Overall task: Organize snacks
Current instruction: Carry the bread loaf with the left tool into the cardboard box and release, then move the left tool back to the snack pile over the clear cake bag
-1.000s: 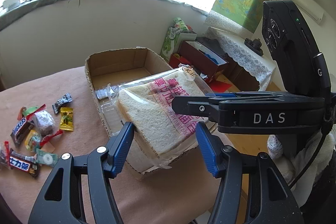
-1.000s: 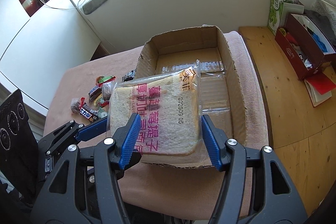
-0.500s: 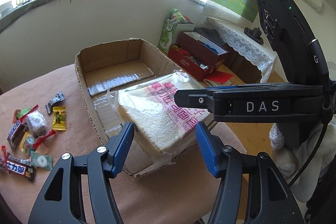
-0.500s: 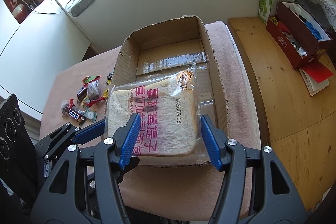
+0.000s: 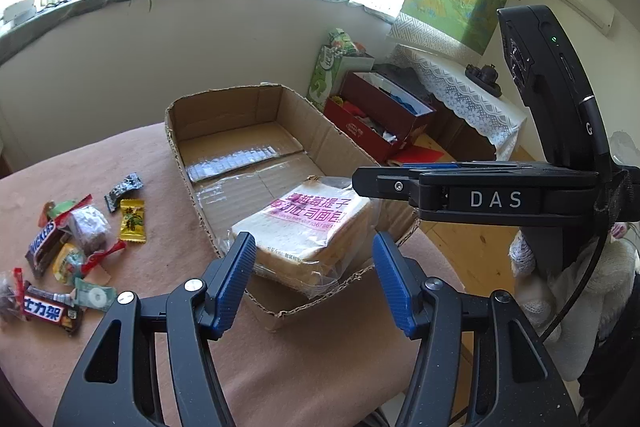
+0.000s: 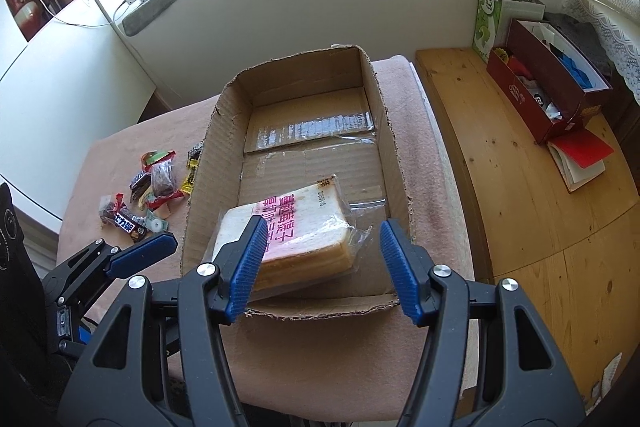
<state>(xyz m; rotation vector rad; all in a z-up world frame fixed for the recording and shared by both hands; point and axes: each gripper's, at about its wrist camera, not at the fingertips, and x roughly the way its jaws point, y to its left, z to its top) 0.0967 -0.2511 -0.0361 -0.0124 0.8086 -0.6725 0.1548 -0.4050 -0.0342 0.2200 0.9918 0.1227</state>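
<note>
Lying at the box's (image 6: 396, 147) near wall, bread (image 6: 296, 227) seemingly free between both grippers' half-open fingers (image 6: 244, 263).

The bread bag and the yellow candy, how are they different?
The bread bag is much bigger than the yellow candy. The bread bag lies inside the cardboard box, near its front wall; the yellow candy lies outside it on the pink cloth, beside the other sweets. The bread bag's wrapper is clear with pink writing; the yellow candy's wrapper is solid yellow. Both are wrapped snacks, and no gripper holds either.
</note>
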